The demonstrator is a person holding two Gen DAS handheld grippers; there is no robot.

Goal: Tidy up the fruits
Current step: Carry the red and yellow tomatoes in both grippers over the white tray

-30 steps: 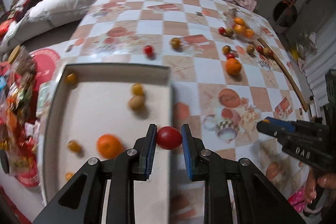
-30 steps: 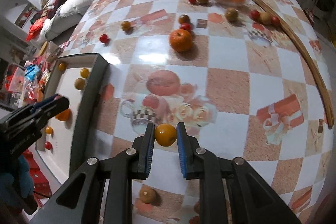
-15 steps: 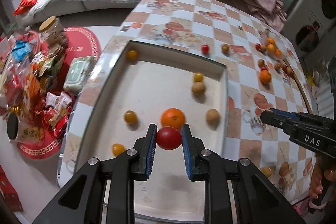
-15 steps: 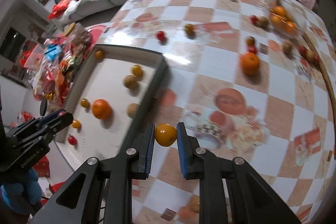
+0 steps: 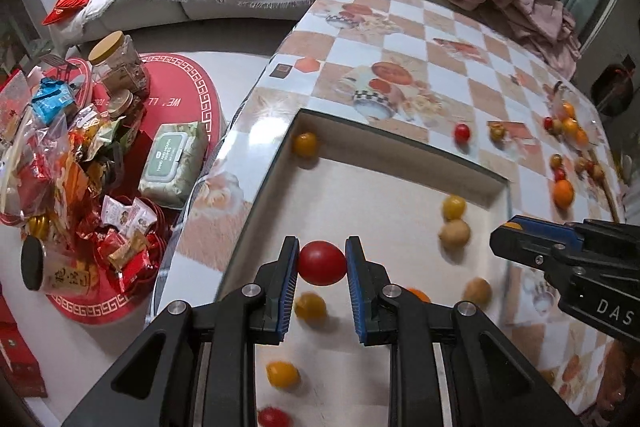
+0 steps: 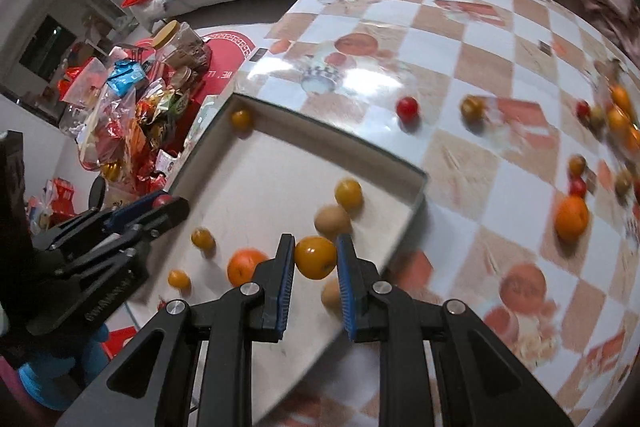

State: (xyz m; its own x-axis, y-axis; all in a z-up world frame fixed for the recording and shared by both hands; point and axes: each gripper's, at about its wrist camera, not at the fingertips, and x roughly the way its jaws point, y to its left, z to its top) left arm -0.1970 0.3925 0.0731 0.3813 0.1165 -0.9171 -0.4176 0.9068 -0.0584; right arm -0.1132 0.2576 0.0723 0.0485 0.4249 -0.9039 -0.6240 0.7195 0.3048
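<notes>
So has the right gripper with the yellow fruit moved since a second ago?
Yes. The right gripper, clamping the yellow fruit, has moved from over the checkered table to over the tray.

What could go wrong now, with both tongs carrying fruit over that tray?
Dropped from this height, the red tomato in the left tongs could bounce or roll around the tray. The yellow fruit in the right tongs hangs near the tray's edge and might land outside. Either could knock the loose orange below.

Both wrist cameras looked steeply down along their own fingers, close above the tray (image 5: 400, 143) (image 6: 320, 125), sharing it and the checkered table (image 5: 440, 39) (image 6: 480, 39)
</notes>
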